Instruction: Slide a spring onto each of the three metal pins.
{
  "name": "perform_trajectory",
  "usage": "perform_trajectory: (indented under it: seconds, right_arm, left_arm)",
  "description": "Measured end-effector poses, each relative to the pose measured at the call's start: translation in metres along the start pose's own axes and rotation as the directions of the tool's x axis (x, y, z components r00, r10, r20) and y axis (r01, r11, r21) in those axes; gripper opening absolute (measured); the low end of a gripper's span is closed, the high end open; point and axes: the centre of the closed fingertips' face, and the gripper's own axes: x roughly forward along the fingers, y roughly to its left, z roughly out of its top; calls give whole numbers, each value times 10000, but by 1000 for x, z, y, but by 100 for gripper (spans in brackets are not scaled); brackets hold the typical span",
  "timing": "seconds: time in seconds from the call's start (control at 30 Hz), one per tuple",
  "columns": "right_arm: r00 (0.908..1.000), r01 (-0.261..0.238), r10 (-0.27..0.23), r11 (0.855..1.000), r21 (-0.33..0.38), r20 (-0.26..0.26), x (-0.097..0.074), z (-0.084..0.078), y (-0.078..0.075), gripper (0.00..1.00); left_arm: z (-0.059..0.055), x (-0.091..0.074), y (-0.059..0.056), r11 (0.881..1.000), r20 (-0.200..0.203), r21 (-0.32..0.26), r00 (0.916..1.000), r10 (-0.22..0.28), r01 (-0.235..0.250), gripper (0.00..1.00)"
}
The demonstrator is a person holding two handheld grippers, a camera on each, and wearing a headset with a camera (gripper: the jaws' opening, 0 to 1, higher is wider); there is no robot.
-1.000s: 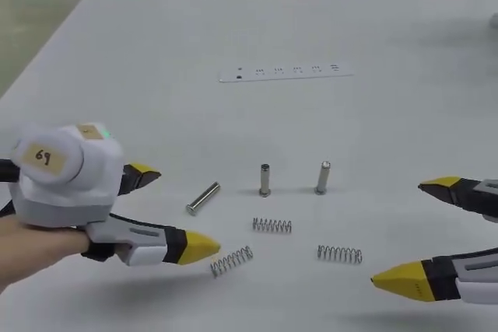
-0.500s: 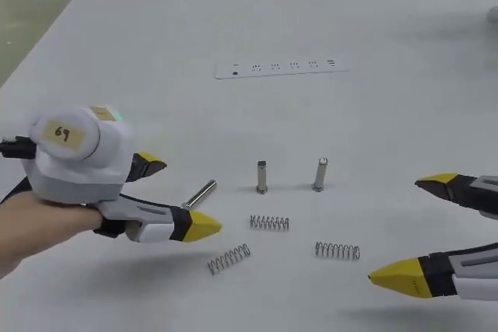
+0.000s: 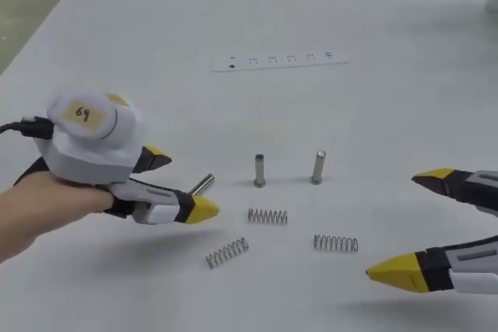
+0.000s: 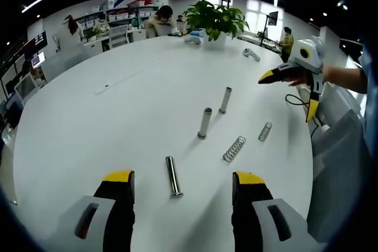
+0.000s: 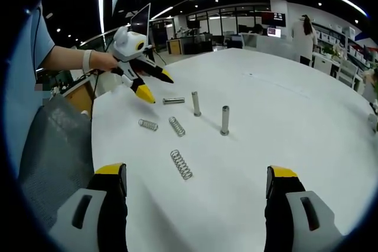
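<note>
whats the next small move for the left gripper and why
Probably lower the left gripper and close on the lying pin. Its jaws are open on either side of it, and that pin likely needs standing up like the two upright pins before springs go on.

The left gripper (image 3: 191, 184) moved away from the near edge of the tabletop (image 3: 373, 99), off the spring (image 3: 227, 252) closest to that edge and up to the lying pin (image 3: 204, 183). Its lower jaw tip, previously just beside that spring, came to cover the pin's end nearer the left edge; one second earlier the pin lay fully exposed. The pin ended up between the two spread jaws. The head camera shifted, placing all items slightly higher in the head view.
</note>
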Motion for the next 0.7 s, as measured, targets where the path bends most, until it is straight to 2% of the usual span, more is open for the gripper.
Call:
perform_trajectory:
  seconds: [0.2, 0.3, 0.37, 0.7]
  right_arm:
    - [10000, -27, 27, 10000, 44, -7, 1, -1, 0, 97]
    - [10000, -34, 34, 10000, 63, -20, 2, -1, 0, 97]
    - [10000, -37, 37, 10000, 83, -22, 2, -2, 0, 97]
    - [10000, -2, 3, 9998, 186, -47, 0, -5, -1, 97]
  left_arm:
    - [2, 5, 1, 10000, -202, 42, 9998, -69, 70, 60]
    - [3, 9, 2, 9999, -345, -40, 9993, -155, 154, 55]
    - [4, 11, 3, 9999, -382, 15, 9992, -130, 131, 56]
    - [5, 20, 8, 9998, -690, -135, 9975, -144, 135, 46]
